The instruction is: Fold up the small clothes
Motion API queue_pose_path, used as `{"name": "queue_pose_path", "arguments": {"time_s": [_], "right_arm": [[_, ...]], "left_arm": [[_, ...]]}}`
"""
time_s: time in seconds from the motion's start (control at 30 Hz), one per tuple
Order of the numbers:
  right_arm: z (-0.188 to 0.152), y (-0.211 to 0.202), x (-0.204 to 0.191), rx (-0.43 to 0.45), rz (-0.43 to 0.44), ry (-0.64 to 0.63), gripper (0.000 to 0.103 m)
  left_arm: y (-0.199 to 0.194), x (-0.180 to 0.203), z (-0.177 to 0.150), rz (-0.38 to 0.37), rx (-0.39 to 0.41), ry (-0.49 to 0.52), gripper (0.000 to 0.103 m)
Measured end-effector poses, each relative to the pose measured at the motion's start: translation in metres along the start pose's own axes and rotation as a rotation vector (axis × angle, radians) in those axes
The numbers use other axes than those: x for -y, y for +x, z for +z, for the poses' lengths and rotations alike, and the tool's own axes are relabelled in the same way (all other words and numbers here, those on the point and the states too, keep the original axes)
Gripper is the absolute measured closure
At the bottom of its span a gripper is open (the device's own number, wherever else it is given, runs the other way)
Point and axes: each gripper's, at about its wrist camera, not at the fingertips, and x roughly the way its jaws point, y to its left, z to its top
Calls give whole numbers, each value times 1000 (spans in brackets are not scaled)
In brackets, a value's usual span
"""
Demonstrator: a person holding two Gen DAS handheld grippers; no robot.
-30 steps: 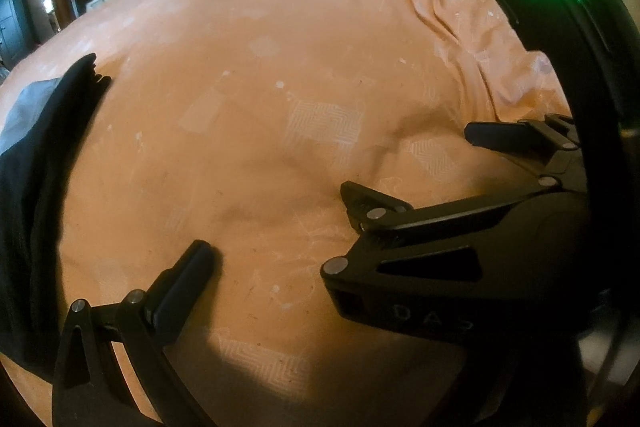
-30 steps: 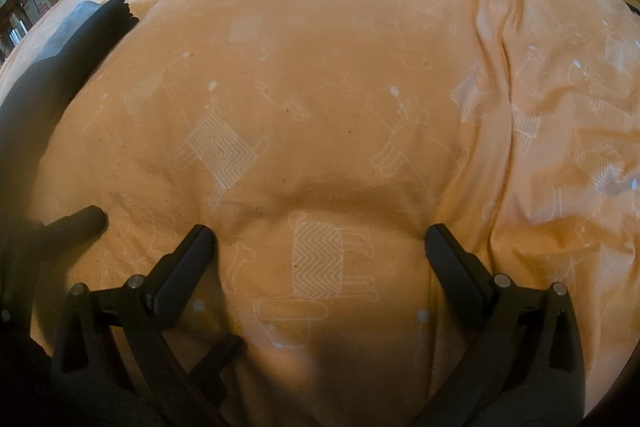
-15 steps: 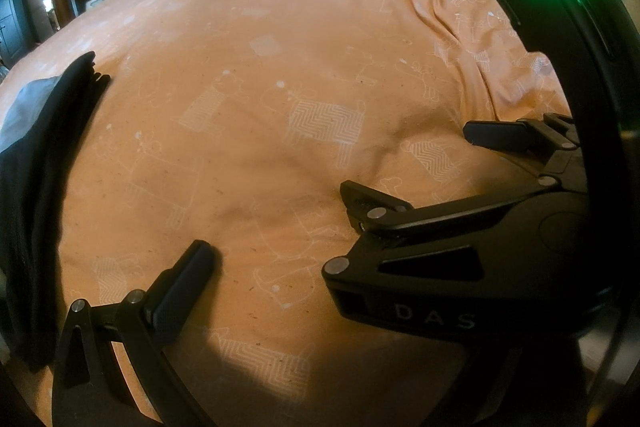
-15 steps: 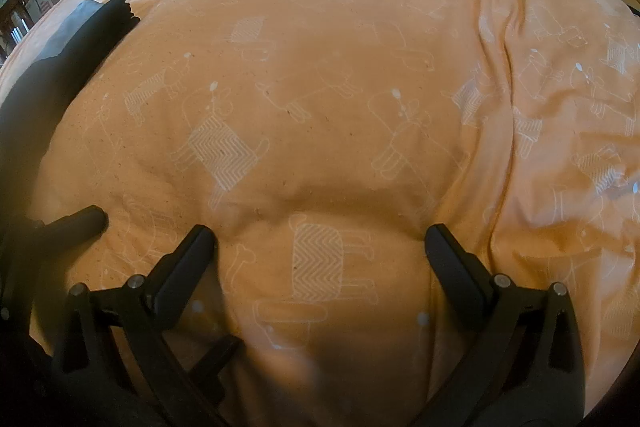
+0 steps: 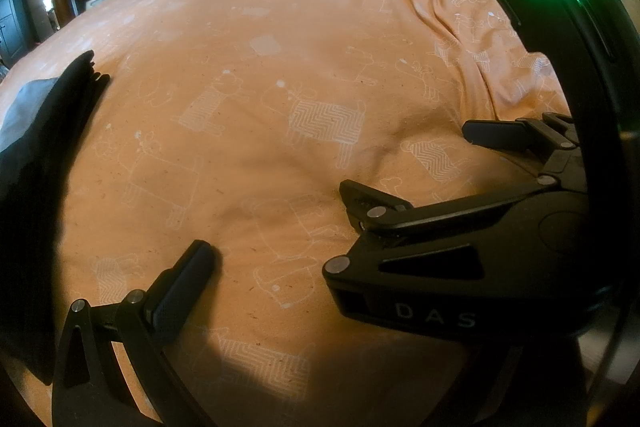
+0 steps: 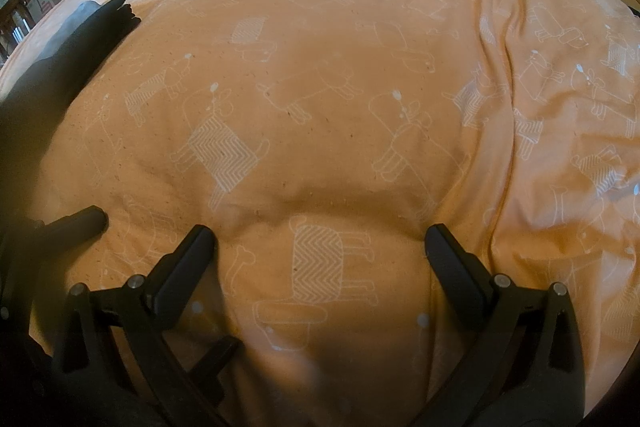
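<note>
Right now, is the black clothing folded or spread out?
Folded, it seems: the black clothing lies as a narrow stacked pile, layered edges showing at its far end, on the orange bedsheet.

Dark garment [image 5: 36, 163] with grey panel — flat along orange bedspread's left edge.

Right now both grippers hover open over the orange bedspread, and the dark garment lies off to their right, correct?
Not quite: the dark garment lies to the left, as the right wrist view shows. Both the right gripper and the left gripper are open over the orange bedspread.
</note>
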Motion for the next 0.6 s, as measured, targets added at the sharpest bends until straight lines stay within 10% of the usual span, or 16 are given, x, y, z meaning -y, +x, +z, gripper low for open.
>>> {"name": "queue_pose_path", "arguments": {"time_s": [0.6], "right_arm": [[3,2,-9,0,-20,-17,0]], "left_arm": [[-5,1,1,-1,-2,-1,0]]}}
